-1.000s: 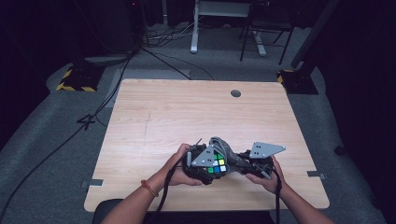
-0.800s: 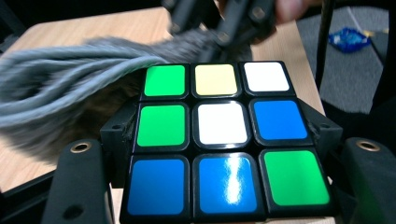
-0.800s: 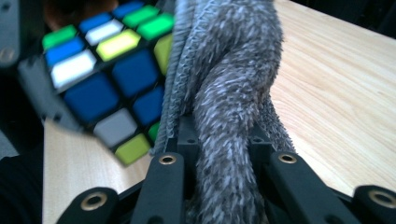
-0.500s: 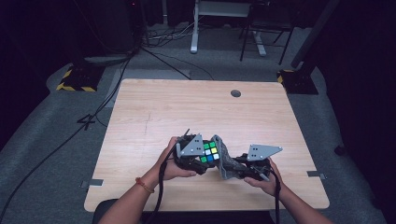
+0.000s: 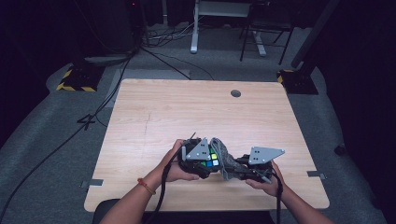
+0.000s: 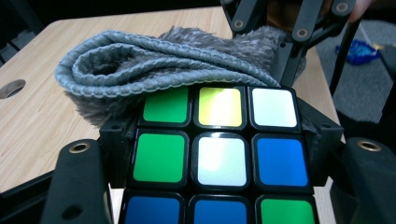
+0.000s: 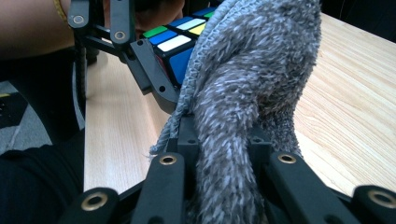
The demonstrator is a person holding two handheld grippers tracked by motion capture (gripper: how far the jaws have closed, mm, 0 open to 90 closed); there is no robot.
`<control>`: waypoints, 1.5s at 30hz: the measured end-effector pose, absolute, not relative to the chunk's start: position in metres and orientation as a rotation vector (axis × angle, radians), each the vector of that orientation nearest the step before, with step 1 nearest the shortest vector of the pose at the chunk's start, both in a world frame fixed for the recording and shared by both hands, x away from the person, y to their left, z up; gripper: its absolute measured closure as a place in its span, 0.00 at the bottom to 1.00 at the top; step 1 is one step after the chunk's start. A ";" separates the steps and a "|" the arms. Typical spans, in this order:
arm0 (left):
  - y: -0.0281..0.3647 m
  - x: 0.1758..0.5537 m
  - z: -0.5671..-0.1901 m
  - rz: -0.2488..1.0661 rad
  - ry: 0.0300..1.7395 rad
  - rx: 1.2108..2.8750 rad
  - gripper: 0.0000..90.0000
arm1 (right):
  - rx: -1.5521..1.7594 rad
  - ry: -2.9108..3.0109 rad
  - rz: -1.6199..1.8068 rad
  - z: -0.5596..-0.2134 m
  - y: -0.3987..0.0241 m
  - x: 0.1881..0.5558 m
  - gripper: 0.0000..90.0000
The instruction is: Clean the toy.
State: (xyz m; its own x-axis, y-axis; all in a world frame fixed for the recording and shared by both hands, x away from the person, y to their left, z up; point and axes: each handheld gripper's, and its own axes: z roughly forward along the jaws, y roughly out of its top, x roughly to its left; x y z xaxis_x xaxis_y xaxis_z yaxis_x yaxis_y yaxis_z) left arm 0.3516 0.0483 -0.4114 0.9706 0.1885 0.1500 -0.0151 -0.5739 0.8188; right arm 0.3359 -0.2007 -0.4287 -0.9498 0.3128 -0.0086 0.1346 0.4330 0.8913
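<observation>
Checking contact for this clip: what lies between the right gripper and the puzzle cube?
The grey fuzzy cloth, clamped in the right gripper, is pressed against the cube held in the left gripper; seen in both gripper views.

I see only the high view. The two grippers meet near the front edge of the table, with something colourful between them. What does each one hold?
Observer: The left gripper is shut on a puzzle cube; its near face shows green, white and blue tiles.
Operator: And the right one?
Observer: The right gripper is shut on a grey fuzzy cloth, bunched between its jaws.
Operator: Does the cloth touch the cube?
Observer: Yes. In the left gripper view the folded cloth lies over the far edge of the cube's face, hiding part of the top tiles.
</observation>
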 end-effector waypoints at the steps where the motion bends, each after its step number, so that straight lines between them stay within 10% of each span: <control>1: 0.047 0.352 -0.412 0.277 0.118 2.180 0.36 | 0.393 2.515 1.529 -0.430 -0.202 0.336 0.83; 29: 0.020 0.350 -0.430 0.255 0.063 2.364 0.37 | 0.351 2.504 1.590 -0.431 -0.207 0.338 0.84; 45: 0.040 0.350 -0.411 0.304 0.104 2.190 0.37 | 0.550 2.602 1.386 -0.459 -0.220 0.359 0.84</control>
